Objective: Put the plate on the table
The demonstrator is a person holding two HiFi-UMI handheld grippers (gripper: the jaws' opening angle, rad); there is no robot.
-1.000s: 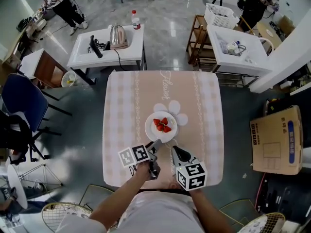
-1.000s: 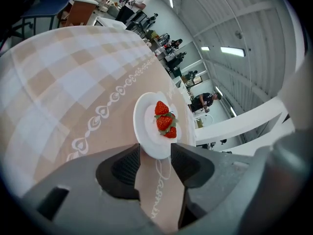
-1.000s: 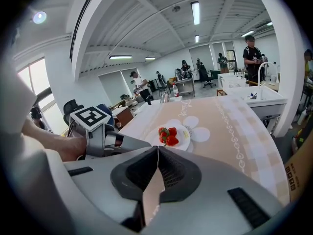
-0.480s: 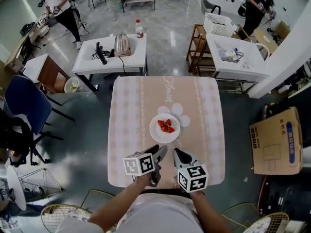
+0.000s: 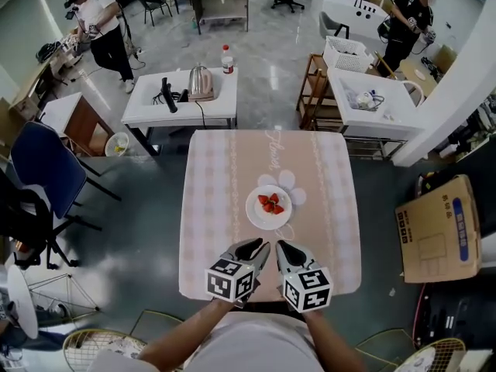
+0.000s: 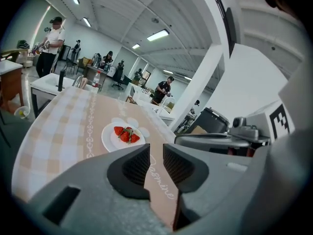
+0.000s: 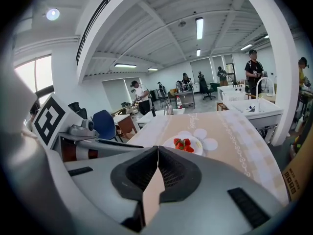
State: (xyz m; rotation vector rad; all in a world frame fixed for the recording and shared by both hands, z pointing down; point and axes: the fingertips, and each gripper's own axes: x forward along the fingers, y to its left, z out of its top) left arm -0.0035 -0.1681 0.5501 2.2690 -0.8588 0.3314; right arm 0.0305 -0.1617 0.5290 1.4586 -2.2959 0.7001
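The left tongs [image 5: 258, 246] and right tongs [image 5: 281, 247] have drawn back to the near tabletop [image 5: 209, 208] edge. The plate of strawberries [image 5: 269, 206] rests mid-tabletop. The left tongs are closing on nothing and the right tongs are pressed together, empty. Placement looks done.

Shows one plate [image 5: 259, 218] with three strawberries [image 5: 270, 203] on one table [image 5: 225, 177]. Beyond, takes in two white desks, left desk [image 5: 155, 108] and right desk [image 5: 380, 103], one kettle [image 5: 201, 82], one bottle [image 5: 227, 59], one blue chair [image 5: 43, 169], one cardboard box [image 5: 438, 227], one basket [image 5: 346, 53] and two standing people, left person [image 5: 101, 22] and right person [image 5: 404, 18].
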